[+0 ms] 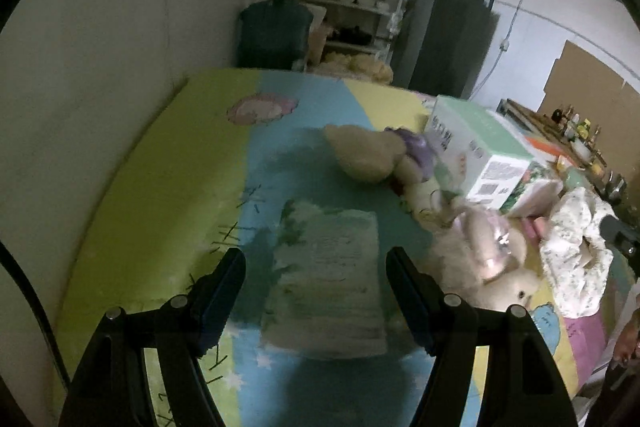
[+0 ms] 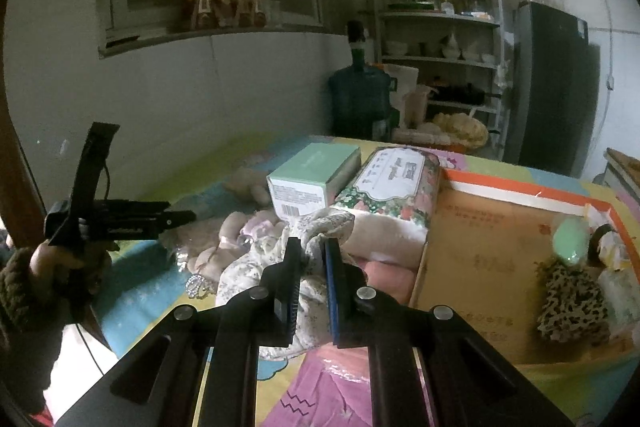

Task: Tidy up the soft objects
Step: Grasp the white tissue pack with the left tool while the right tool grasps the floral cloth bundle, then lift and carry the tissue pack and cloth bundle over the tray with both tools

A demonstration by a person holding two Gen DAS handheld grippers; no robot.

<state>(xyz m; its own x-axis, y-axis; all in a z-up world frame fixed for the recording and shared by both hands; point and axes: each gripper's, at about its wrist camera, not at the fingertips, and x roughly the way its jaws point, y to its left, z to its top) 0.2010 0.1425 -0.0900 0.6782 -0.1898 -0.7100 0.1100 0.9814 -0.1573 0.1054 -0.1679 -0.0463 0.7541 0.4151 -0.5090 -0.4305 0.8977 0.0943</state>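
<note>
My left gripper [image 1: 316, 267] is open and empty above a flat pale folded cloth [image 1: 328, 279] on the colourful mat [image 1: 168, 187]. A cream plush toy [image 1: 368, 155] lies beyond the cloth, and a pinkish plush bunny [image 1: 480, 251] lies to its right. My right gripper [image 2: 312, 247] is shut on a white floral cloth [image 2: 256, 267], which is bunched and lifted off the mat; it also shows in the left wrist view [image 1: 576, 259]. The left gripper also shows in the right wrist view [image 2: 176, 219], held in a hand.
A green box [image 2: 312, 183] and a floral tissue pack [image 2: 392, 183] stand on the mat. An open cardboard box [image 2: 480, 267] at the right holds a spotted soft item [image 2: 568, 303] and a green object [image 2: 572, 239]. Behind stand a wall, a water jug [image 2: 360, 99], shelves and a fridge.
</note>
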